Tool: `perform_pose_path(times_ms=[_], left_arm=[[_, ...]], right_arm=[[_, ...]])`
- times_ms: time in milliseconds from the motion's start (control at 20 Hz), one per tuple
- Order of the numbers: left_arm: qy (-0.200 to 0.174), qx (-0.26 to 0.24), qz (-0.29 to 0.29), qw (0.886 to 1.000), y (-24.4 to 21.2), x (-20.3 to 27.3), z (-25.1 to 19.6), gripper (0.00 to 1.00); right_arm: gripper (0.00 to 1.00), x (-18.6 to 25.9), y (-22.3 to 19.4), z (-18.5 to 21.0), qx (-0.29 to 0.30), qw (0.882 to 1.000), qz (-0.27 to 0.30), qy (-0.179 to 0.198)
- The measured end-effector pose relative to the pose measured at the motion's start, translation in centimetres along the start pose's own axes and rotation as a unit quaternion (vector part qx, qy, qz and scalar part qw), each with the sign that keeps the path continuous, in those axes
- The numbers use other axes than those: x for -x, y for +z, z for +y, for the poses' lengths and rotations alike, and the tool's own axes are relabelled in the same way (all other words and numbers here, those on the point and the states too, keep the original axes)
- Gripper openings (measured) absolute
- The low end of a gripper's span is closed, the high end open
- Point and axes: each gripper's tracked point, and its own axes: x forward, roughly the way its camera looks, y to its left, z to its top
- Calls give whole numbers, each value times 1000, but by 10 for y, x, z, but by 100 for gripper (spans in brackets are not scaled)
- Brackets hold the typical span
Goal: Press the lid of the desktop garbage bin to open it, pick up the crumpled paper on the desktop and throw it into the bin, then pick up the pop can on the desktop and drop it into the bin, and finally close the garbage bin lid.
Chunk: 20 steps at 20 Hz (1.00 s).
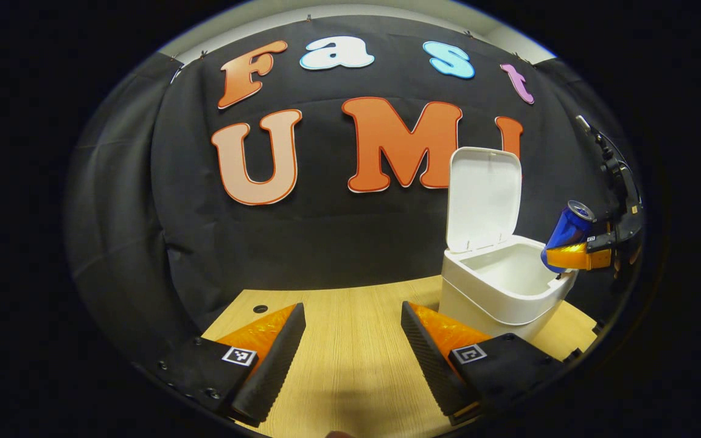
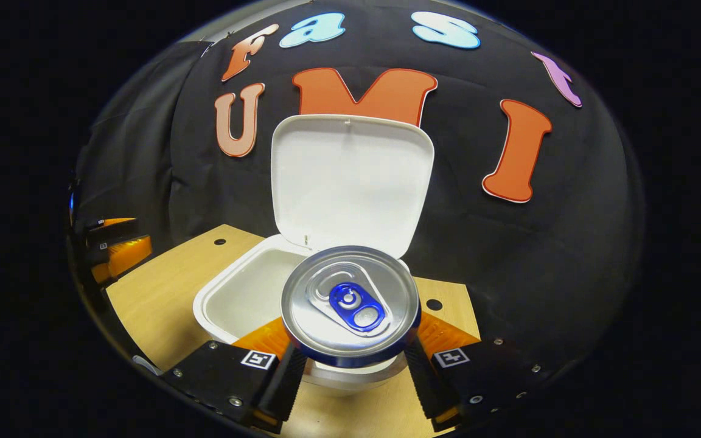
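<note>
The white desktop bin (image 1: 496,298) stands on the wooden table with its lid (image 1: 484,198) swung up and open. A blue pop can (image 1: 566,234) hangs tilted over the bin's right rim, with my right gripper (image 1: 572,258) shut on it. In the right gripper view the can's silver top (image 2: 350,304) sits between my right gripper's fingers (image 2: 353,377), just above the near rim of the bin (image 2: 216,298), whose lid (image 2: 350,182) stands open behind. My left gripper (image 1: 353,359) is open over the table, left of the bin, holding nothing. What lies inside the bin is hidden.
The wooden table (image 1: 350,340) has small round holes (image 1: 260,308) near its back edge. My left gripper (image 2: 113,249) shows far off at the left of the right gripper view. Black cloth walls close in behind the bin.
</note>
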Motion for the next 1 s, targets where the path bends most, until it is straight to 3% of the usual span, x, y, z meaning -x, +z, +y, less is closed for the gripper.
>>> perform_pose_path(times_ms=[50, 100, 850, 900, 1000], left_arm=[[0, -1, 5, 1000, -3, -2, -1, 96], [-1, -2, 8, 1000, -4, -3, -1, 100], [-12, 1, 36, 999, -20, -6, 1, 100], [-13, -1, 38, 999, -21, -7, 2, 96], [-16, -5, 39, 999, -21, -6, 4, 100]], right_arm=[[80, -2, -2, 0, 0, 1000, 3, -1], [80, -3, -4, 0, 1, 1000, 6, -2], [82, -8, -9, -4, 0, 1000, 7, -19], [82, -7, -10, -4, 0, 1000, 7, -20], [82, -6, -10, -4, -4, 1000, 7, -25]])
